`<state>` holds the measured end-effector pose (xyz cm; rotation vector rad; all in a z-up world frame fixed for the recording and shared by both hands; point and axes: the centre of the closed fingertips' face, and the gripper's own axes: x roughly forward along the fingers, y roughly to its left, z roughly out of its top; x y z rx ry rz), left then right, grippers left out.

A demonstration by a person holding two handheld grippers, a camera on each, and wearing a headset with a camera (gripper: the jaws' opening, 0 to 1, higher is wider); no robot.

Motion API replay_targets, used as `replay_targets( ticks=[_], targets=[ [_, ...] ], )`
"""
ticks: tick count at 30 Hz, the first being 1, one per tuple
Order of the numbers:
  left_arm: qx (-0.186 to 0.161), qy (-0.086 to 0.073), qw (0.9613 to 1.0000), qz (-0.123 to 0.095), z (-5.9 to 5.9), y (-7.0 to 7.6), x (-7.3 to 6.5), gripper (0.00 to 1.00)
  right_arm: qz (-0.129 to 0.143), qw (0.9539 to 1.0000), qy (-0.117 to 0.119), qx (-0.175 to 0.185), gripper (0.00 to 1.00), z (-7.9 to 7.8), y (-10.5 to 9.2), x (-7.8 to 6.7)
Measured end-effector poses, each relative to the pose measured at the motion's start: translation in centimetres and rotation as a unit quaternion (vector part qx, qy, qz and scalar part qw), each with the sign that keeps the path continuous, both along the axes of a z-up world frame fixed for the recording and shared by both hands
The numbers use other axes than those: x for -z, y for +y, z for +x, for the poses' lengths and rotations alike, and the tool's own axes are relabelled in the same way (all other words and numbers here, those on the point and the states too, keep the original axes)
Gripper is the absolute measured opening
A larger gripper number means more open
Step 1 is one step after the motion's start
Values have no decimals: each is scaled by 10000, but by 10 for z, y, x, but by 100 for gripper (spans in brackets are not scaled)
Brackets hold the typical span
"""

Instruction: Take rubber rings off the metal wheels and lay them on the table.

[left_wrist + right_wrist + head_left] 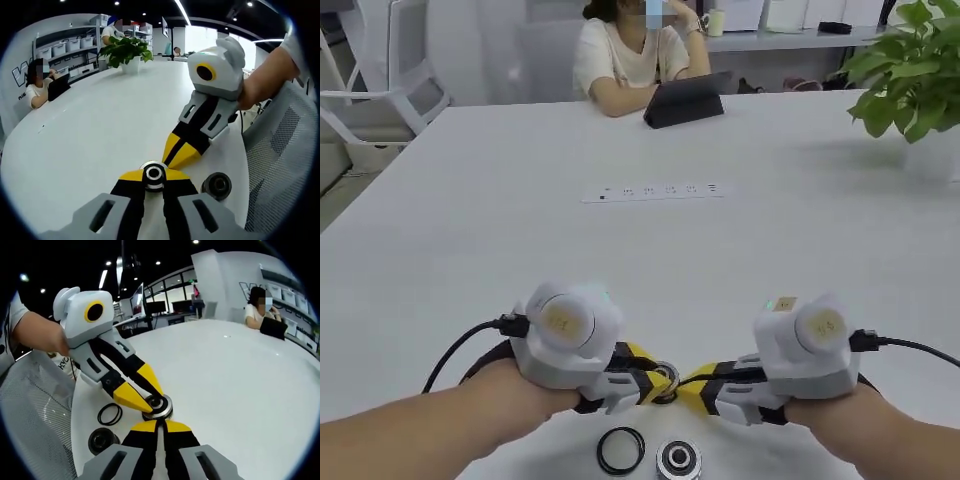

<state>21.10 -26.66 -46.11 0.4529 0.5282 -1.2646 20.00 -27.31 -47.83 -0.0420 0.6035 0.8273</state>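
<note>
A small metal wheel (666, 379) with a black rubber ring on its rim is held just above the table between both grippers. My left gripper (153, 171) is shut on the wheel (154, 177), its yellow tips on either side. My right gripper (160, 424) comes in from the opposite side with its jaws closed on the wheel's rim (158, 405), where the rubber ring sits. A loose black rubber ring (620, 450) lies flat on the table near me, beside a bare metal wheel (678, 460). Both also appear in the right gripper view, ring (110, 414) and wheel (102, 440).
A white power strip (655, 191) lies mid-table. A person sits at the far edge behind a dark tablet (684, 101). A potted plant (908, 70) stands at the far right. A mesh chair back (280, 150) is close behind me.
</note>
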Motion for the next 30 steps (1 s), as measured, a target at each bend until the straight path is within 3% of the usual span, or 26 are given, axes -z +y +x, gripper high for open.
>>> replay_targets(
  ticks=[10,13,14,30],
  targets=[
    [22,-7,10000,11,1,0,0,7,666,9960,369,465,0,3,-6,-6],
    [28,-10,10000,20,0,1,0,7,1169,9891,495,751,0,7,-5,-14],
    [32,-19,10000,24,0,1,0,7,1129,9890,569,770,0,7,-7,-13],
    [14,9,9999,99,0,0,0,7,1005,9911,519,697,0,5,-4,-13]
  ],
)
